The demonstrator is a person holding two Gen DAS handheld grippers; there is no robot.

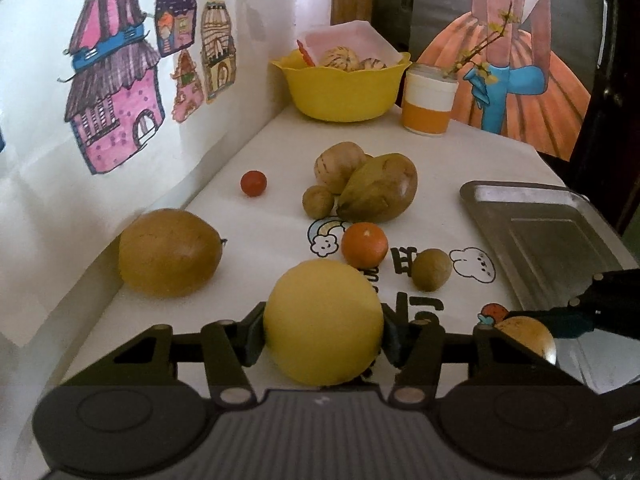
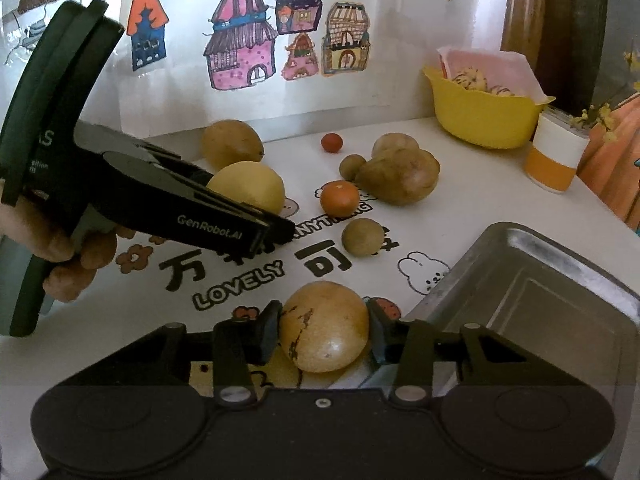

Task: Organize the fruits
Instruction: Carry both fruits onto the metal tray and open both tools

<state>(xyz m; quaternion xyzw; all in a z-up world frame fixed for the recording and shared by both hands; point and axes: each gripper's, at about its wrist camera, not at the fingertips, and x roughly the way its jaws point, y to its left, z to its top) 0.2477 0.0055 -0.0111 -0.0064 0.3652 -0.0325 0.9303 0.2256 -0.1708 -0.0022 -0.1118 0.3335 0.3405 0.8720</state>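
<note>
**Two grippers, two fruits at the table's near edge**

The round yellow fruit [image 1: 322,322] shows no long axis; its skin is smooth and pale. The left gripper [image 1: 322,334] clasps it on both sides. The right gripper [image 2: 323,330] pinches a blemished orange-yellow fruit [image 2: 323,326] — dark cracks on its skin — just beside the empty metal tray [image 2: 532,292]. A bigger brownish fruit [image 1: 170,252] lies lengthwise along the wall.
</note>
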